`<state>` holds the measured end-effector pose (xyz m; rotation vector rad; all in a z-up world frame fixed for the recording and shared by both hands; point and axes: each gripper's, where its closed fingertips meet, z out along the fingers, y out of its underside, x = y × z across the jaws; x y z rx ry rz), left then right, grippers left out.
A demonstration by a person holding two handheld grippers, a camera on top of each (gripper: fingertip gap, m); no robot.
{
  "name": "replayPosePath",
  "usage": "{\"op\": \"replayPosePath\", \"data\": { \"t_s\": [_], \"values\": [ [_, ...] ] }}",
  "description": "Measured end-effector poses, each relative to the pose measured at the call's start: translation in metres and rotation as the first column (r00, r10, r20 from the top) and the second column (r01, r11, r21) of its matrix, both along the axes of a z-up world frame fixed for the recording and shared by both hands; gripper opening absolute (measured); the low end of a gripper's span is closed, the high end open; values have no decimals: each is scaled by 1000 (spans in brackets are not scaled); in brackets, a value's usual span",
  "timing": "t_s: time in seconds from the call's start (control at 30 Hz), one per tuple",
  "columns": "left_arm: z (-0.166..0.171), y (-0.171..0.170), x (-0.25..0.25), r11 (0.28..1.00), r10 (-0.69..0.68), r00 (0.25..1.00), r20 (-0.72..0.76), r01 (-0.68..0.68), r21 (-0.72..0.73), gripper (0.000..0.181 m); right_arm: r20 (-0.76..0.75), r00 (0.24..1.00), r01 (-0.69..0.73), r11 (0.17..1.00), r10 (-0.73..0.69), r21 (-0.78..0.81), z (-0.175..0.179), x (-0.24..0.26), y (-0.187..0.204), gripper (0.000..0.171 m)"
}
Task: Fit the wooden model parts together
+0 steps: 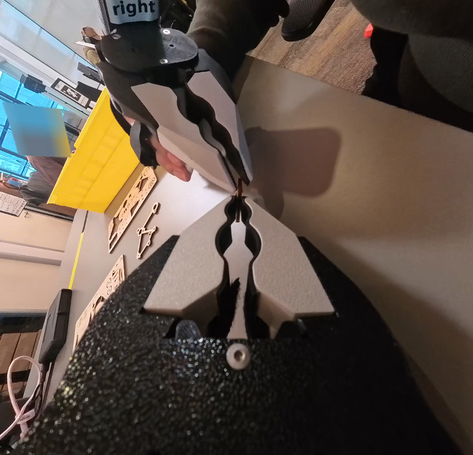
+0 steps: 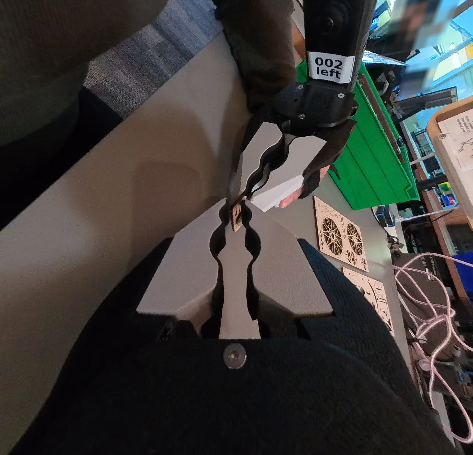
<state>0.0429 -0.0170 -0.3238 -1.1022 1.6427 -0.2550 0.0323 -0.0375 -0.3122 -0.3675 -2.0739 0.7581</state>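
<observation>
Above the table edge: both grippers meet tip to tip, well clear of the pale table top (image 1: 384, 212).
Left gripper (image 1: 238, 199): its tips are pinched on a thin wooden part (image 1: 238, 207), seen edge-on as a dark sliver that runs between the tips and back into the first scallop of the jaws.
Right gripper (image 2: 236, 204): its tips are closed on a small flat wooden piece (image 2: 236, 218) with cut-out slots, which hangs back into the gap between the wavy inner faces.
Contact: in the right wrist view the other gripper's tips touch the top of that piece; whether one part or two joined parts are held I cannot tell.
Hands: a gloved hand (image 1: 163, 158) with bare fingertips grips the right gripper in the left wrist view; a similar gloved hand (image 2: 307, 184) holds the left gripper in the right wrist view.
Wooden sheets: laser-cut sheets (image 1: 130, 207) lie flat on the table beside a loose strut-shaped piece (image 1: 147, 231); another sheet with two spoked wheels (image 2: 340, 235) lies on the far side.
Bins: a yellow bin (image 1: 94, 161) stands behind the sheets; a green bin (image 2: 371, 161) stands behind the wheel sheet.
Cables: pink cables (image 2: 435, 301) loop over dark equipment at the table's end.
</observation>
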Motion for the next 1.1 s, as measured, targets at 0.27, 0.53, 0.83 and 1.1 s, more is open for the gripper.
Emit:
{"op": "replayPosePath", "data": {
  "t_s": [0.27, 0.53, 0.83, 1.1],
  "values": [
    [0, 1, -1, 1000, 5, 1000, 0, -5, -4, 1, 3, 1000, 12, 1000, -12, 15, -1, -1, 3, 6],
    [-1, 0, -1, 1000, -5, 1000, -3, 5, -6, 1, 27, 1000, 11, 1000, -11, -12, -3, 0, 3, 6],
    [-4, -3, 0, 999, -21, 999, -29, 20, -31, 1, 59, 998, 19, 999, -21, 40, -7, 0, 0, 6],
    [-6, -4, 0, 999, -33, 999, -41, 32, -34, 1, 158, 987, 42, 991, -22, -124, -8, 0, -2, 7]
  ]
}}
